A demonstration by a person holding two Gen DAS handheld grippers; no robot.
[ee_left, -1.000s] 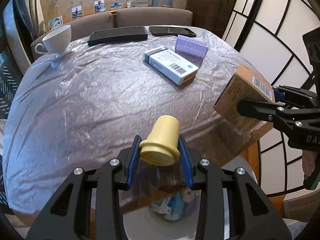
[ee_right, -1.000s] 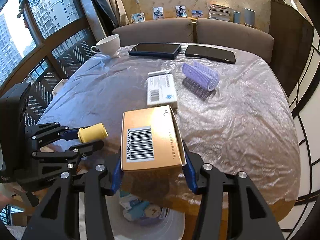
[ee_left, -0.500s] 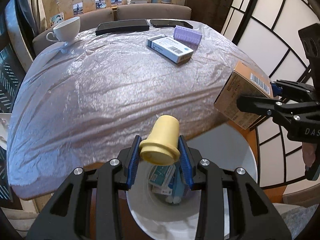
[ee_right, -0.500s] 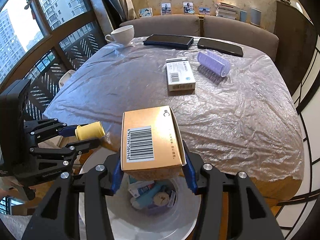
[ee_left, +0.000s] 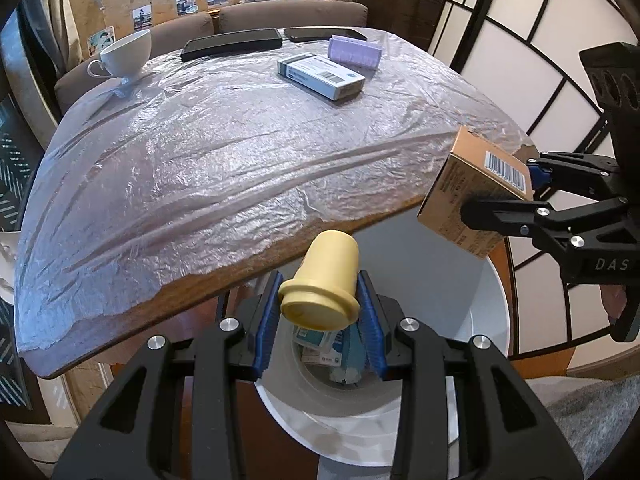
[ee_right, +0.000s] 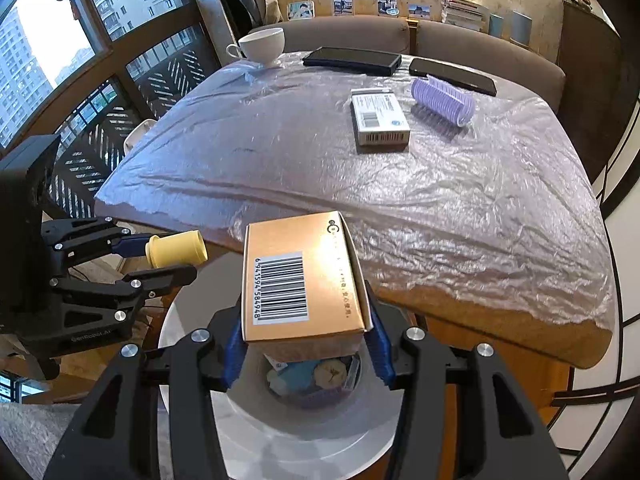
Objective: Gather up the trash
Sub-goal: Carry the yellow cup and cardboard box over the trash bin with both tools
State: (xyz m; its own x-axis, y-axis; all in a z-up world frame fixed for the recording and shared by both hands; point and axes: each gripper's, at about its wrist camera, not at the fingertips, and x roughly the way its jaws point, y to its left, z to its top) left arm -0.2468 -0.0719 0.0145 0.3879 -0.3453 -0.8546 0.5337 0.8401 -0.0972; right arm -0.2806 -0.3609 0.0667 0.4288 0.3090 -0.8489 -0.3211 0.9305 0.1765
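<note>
My left gripper point(ee_left: 318, 300) is shut on a small yellow plastic cup point(ee_left: 324, 286), held tilted above the white bin point(ee_left: 492, 320). My right gripper point(ee_right: 304, 320) is shut on an orange cardboard box with a barcode point(ee_right: 300, 276), also over the white bin point(ee_right: 188, 320), which holds several pieces of trash. In the right wrist view the left gripper point(ee_right: 168, 254) with the yellow cup point(ee_right: 176, 249) hangs at the left. In the left wrist view the right gripper point(ee_left: 516, 188) with the box point(ee_left: 468, 196) is at the right.
The table point(ee_left: 200, 152) under crinkled plastic film carries a white-blue medicine box point(ee_left: 320, 74), a purple hair roller point(ee_left: 354, 52), a white cup point(ee_left: 124, 54) and two dark flat devices point(ee_left: 232, 44). A sofa stands behind it; a panelled screen is on the right.
Both grippers have drawn back from the table toward me with their loads. They now hang past the table's near edge, over the bin, which shows more of its opening.
</note>
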